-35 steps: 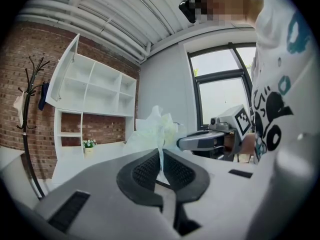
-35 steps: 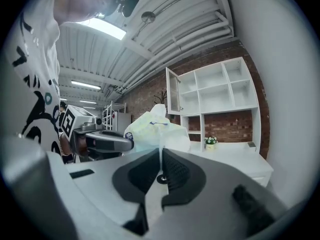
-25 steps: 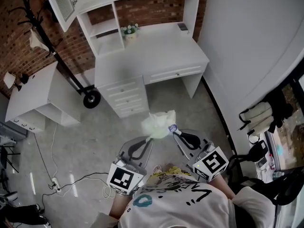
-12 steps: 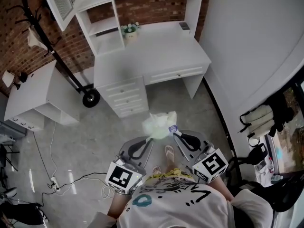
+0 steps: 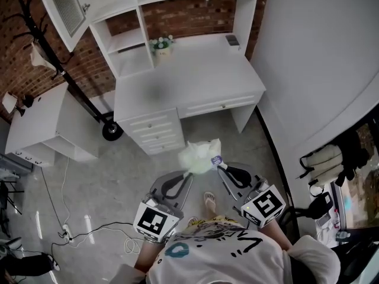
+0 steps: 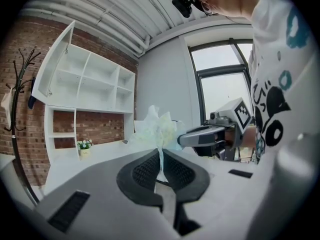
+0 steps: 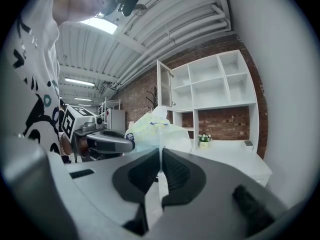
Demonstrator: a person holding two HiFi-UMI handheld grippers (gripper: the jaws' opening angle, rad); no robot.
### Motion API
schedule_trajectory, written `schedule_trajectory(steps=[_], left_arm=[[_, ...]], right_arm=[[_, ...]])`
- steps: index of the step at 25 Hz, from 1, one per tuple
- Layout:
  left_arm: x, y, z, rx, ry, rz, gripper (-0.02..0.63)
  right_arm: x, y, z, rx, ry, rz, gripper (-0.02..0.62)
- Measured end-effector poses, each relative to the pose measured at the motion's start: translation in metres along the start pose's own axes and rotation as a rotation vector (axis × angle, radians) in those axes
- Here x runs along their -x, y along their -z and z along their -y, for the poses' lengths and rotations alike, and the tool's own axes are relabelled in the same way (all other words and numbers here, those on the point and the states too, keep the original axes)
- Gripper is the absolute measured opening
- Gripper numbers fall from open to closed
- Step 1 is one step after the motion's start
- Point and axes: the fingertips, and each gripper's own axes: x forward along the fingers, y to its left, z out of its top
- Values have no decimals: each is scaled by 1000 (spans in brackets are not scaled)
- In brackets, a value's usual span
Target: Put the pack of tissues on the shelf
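Note:
The pack of tissues (image 5: 199, 155) is a pale green and white plastic pack, held in the air between both grippers above the floor in front of the desk. My left gripper (image 5: 190, 174) is shut on the pack's left edge, and in the left gripper view the wrapper (image 6: 158, 129) is pinched between the jaws. My right gripper (image 5: 217, 166) is shut on its right edge; the right gripper view shows the pack (image 7: 155, 129) rising from the closed jaws. The white shelf unit (image 5: 127, 40) stands on the desk against the brick wall.
A white desk (image 5: 189, 78) with drawers (image 5: 154, 129) lies ahead, with a small flower pot (image 5: 161, 45) and a dark small object (image 5: 233, 39) on it. A black coat rack (image 5: 56, 58) and a white cabinet (image 5: 41, 120) stand left. A white wall is right.
The desk and shelf have shifted lower and a little closer in the head view, with the view tilting up. Both grippers keep the same hold on the pack.

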Motion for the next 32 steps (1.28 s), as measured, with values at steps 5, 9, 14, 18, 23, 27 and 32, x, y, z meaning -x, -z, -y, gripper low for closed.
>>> schedule_trajectory(steps=[5,9,14,18,23,27,32], left_arm=[[-23,-2,-21,5,-16,7,21],[-41,-6,-36,-10,-36,-1,21],[-59,-10,-49,-8,-56,-11,21],[-78,-17,-57,-9,-70,-4,21],[-99,-27,-60,-17,-89,16,21],[-107,-36,-59,-35,-108,40,21],[-105,-46,-68,-55,-153,42,21]], right_arm=[[-20,-3,25,5,-18,4,34],[-32,-6,44,0,-34,13,34],[-45,-11,65,10,-60,22,34],[-49,-17,85,12,-73,33,34],[-50,-24,109,16,-95,46,34],[-50,-31,119,37,-126,47,34],[-56,-46,119,38,-178,86,34]])
